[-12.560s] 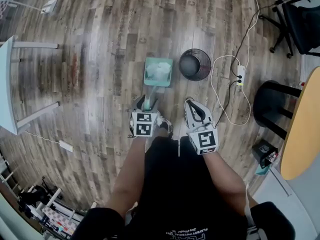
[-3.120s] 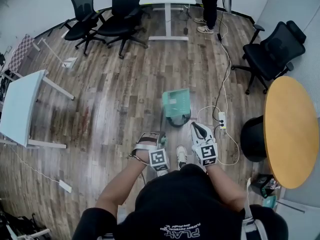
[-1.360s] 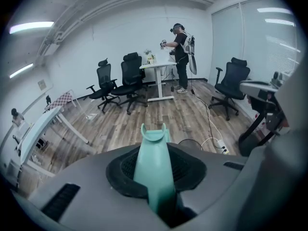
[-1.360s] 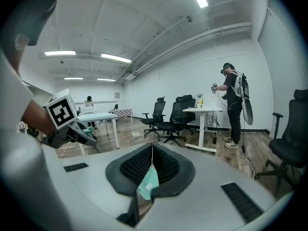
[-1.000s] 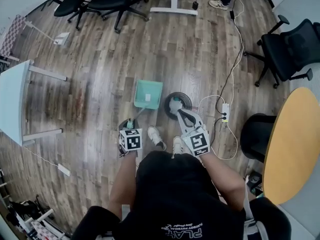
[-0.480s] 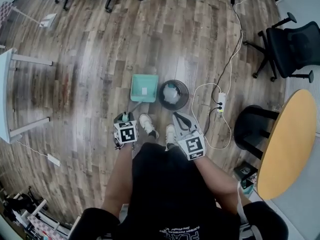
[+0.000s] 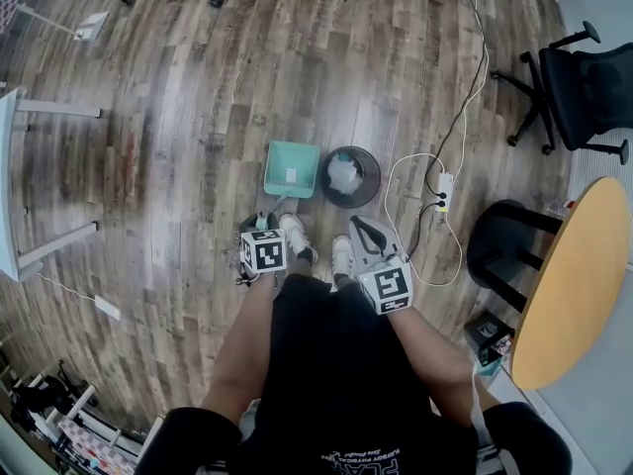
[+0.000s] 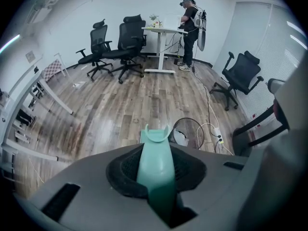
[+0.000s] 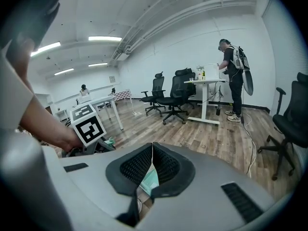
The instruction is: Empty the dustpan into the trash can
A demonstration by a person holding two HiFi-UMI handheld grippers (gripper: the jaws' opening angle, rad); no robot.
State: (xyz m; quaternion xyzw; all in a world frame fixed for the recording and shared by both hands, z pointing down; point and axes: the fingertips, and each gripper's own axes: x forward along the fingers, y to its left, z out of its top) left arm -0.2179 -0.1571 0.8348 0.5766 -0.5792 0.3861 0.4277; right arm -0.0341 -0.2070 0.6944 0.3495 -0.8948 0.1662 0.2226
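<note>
Two grippers low: left gripper (image 8: 156,172) clamped on mint-green dustpan (image 7: 292,169) handle, square pan just left of black mesh trash can (image 7: 368,192), white scrap (image 7: 290,175) inside pan; right gripper (image 9: 152,165) closed, empty.

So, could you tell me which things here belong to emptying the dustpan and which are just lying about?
Job in hand: dustpan, gripped by the left tongs; mesh trash can beside it.
Lying about: power strip; office chair; round wooden table; white table.
</note>
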